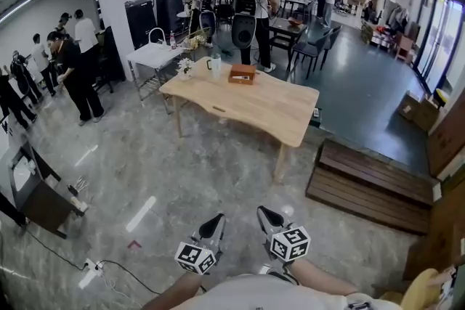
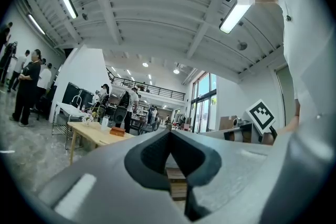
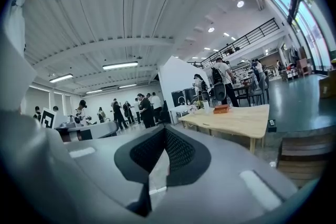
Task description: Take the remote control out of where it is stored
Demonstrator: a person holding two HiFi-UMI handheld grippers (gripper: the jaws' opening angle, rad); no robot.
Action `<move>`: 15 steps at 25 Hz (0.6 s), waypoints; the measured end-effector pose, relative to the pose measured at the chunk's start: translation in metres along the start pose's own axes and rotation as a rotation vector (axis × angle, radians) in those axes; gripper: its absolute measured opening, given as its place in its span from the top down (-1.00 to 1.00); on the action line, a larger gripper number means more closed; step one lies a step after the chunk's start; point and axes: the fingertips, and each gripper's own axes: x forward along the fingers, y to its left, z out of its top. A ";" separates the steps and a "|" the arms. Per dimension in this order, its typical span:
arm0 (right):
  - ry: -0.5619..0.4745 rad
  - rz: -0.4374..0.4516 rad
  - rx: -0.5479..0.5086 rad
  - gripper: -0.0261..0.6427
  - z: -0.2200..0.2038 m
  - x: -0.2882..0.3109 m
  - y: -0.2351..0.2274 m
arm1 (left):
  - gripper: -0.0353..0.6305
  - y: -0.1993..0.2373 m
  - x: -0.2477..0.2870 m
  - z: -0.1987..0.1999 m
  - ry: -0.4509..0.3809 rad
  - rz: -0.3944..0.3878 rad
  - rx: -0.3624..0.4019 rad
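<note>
Standing well apart from the pale wooden surface [image 1: 269, 109], the person held both grippers low and close to the body, above bare grey floor.

1. Left gripper [image 1: 216, 221]: in the left gripper view its dark-padded jaws [image 2: 169, 135] were together at the tips, with nothing between them.

2. Storage: a small brown wooden box [image 1: 242, 74] stood on the far part of the surface. It was judged to be the likely store for the remote control, though nothing in the views confirmed this.

3. Remote control: no view showed it. Its place was therefore unknown, and it was presumably inside whatever held it. Neither its heading nor its long axis could be told. A small dark strip [image 1: 218, 109] lay on the near part of the surface, too small to identify.

4. Right gripper [image 1: 266, 216]: in the right gripper view its jaws [image 3: 165, 132] were likewise together at the tips and held nothing.

5. Progress: the task was judged not yet begun. Everything was left to do: approaching the surface, opening or reaching into the store, parting one pair of jaws, closing them on the remote control, and lifting it clear.
</note>
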 end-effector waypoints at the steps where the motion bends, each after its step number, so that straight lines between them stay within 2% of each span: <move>1: -0.002 -0.003 0.004 0.84 -0.002 0.001 0.002 | 0.89 0.002 -0.003 0.000 -0.001 -0.002 0.000; 8: -0.010 -0.019 0.049 0.84 -0.013 0.010 0.016 | 0.89 0.020 -0.014 -0.006 0.003 -0.012 -0.012; 15: 0.002 -0.052 0.076 0.84 -0.019 0.022 0.003 | 0.89 0.037 -0.003 -0.008 0.011 -0.023 -0.031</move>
